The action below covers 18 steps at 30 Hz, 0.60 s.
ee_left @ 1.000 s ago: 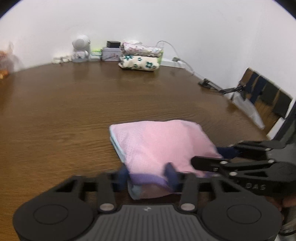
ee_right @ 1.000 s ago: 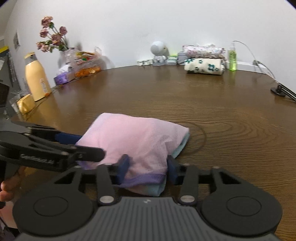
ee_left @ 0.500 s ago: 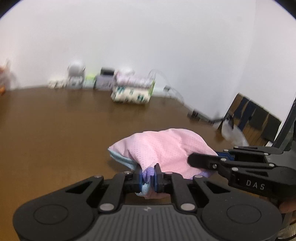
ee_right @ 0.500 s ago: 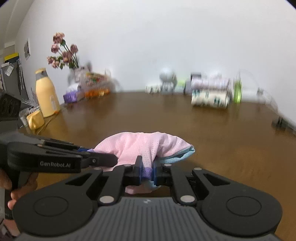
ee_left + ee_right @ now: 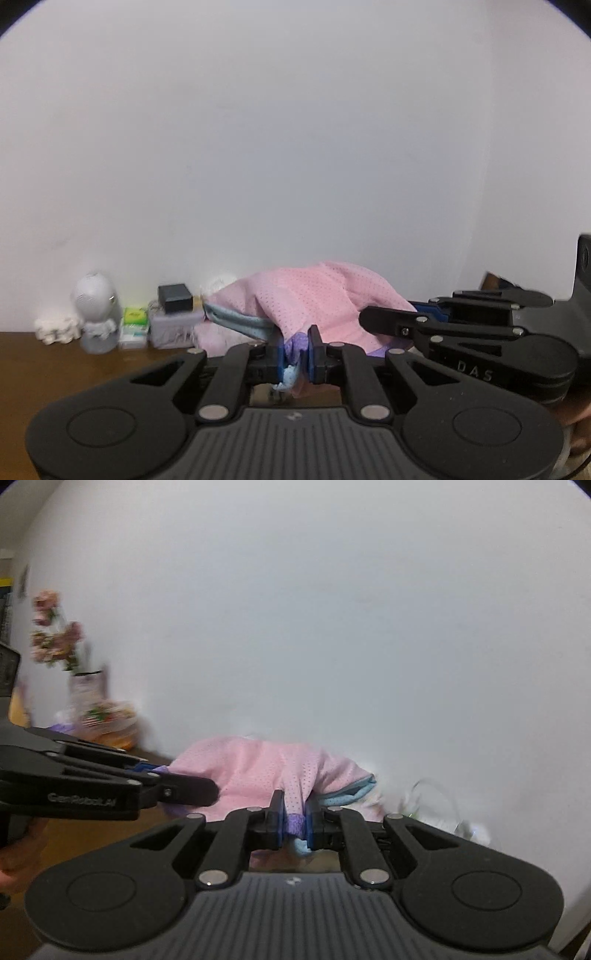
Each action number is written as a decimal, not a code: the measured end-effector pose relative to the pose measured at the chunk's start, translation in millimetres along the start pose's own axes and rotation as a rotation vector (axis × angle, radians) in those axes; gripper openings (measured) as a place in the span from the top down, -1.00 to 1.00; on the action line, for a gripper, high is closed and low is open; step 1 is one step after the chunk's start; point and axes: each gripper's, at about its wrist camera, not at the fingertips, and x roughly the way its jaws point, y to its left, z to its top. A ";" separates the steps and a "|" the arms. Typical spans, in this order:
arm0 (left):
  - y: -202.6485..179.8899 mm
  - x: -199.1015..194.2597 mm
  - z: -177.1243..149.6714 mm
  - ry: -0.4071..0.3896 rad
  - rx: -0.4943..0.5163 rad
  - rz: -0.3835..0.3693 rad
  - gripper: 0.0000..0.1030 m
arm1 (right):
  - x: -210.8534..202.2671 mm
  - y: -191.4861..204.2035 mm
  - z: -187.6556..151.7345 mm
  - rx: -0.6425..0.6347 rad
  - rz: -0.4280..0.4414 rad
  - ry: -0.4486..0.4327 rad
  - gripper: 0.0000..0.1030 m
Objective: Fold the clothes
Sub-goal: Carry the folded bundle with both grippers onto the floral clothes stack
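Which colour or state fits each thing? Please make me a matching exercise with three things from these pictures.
Things:
1. left gripper
2. hem band of the garment
3. box on the wooden table

Colour or state:
A. purple
B. black
C. shut on the pink mesh garment

Pairs: 1-C, 2-A, 3-B. The right gripper is clamped on the same garment.
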 end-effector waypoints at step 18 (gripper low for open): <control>78.9 161.2 -32.6 0.104 -0.087 0.050 0.79 | 193.6 -88.7 -40.2 0.128 0.028 0.208 0.81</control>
